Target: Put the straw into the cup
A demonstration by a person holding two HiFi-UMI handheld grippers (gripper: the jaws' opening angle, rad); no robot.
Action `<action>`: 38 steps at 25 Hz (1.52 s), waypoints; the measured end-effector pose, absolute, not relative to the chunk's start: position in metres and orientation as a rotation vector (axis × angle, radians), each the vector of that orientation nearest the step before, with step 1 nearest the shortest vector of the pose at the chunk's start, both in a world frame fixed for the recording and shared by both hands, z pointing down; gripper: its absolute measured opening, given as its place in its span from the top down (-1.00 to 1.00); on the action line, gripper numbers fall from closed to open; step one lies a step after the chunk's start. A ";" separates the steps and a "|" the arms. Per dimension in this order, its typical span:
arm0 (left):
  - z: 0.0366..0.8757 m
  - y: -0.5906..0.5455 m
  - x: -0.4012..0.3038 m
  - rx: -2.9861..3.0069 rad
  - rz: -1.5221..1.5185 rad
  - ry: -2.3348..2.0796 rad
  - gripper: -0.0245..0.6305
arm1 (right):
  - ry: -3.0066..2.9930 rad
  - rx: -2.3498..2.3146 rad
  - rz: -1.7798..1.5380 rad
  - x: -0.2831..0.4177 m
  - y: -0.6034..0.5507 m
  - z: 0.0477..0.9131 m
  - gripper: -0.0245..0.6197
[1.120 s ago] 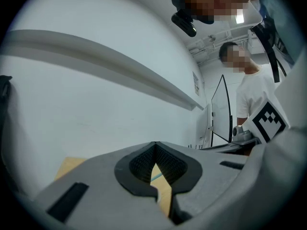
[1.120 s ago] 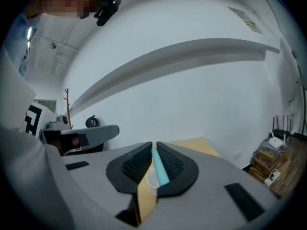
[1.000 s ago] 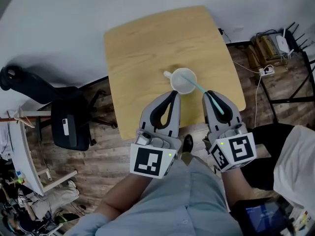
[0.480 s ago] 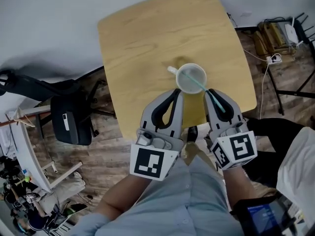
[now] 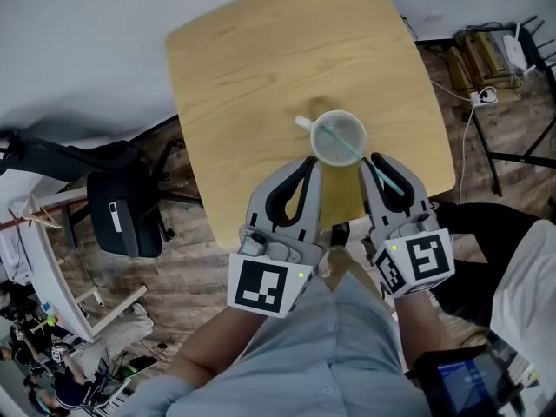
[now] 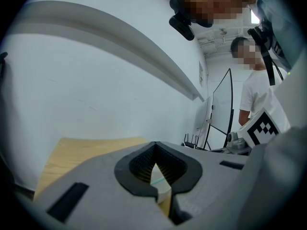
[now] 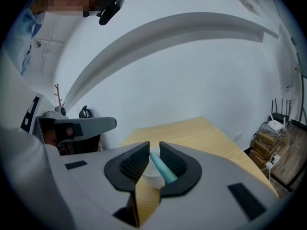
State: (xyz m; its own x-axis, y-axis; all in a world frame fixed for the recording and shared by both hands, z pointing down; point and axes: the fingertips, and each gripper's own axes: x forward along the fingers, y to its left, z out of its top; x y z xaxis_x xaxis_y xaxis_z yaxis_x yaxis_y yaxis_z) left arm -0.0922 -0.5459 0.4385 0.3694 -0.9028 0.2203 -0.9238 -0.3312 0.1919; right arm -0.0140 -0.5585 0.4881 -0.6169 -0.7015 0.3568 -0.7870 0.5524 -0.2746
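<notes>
We work over a wooden table (image 5: pixel 261 68) that stands on a plank floor (image 5: pixel 200 276) near a white wall (image 7: pixel 192 71). At far left we note a black office chair (image 5: pixel 122 211) beside the table edge.

The left gripper (image 5: pixel 308 165) sits over the near table edge, with its tip just beside the white cup (image 5: pixel 339 137). In the left gripper view, this gripper (image 6: pixel 154 150) has its jaws pressed together at the tips with nothing clamped. We see only a sliver of the cup (image 6: pixel 161 180) through the hollow behind the tips.

The cup stands upright on the table with its handle pointing left. The teal straw (image 5: pixel 369 162) runs at a slant from the cup mouth to the right gripper (image 5: pixel 384 168), and its far end lies inside the rim.

In the right gripper view, the gripper (image 7: pixel 154 148) has its jaws clamped on the straw (image 7: pixel 163 169), with the cup (image 7: pixel 149 177) directly beyond. At far right, a power strip (image 5: pixel 482 101) and cables lie on the floor.
</notes>
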 end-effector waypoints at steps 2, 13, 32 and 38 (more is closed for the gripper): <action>0.434 -0.544 -0.090 2.358 0.095 -1.618 0.93 | -2.586 1.249 0.606 -0.013 -0.556 0.485 0.71; 0.398 -0.517 -0.078 2.418 0.047 -1.658 0.93 | -2.655 1.267 0.515 -0.001 -0.533 0.442 0.67; 0.299 -0.463 -0.049 2.555 -0.098 -1.832 0.93 | -2.824 1.298 0.203 0.011 -0.484 0.326 0.92; 0.286 -0.456 -0.047 2.568 -0.141 -1.854 0.93 | -2.849 1.304 0.131 0.012 -0.478 0.310 0.92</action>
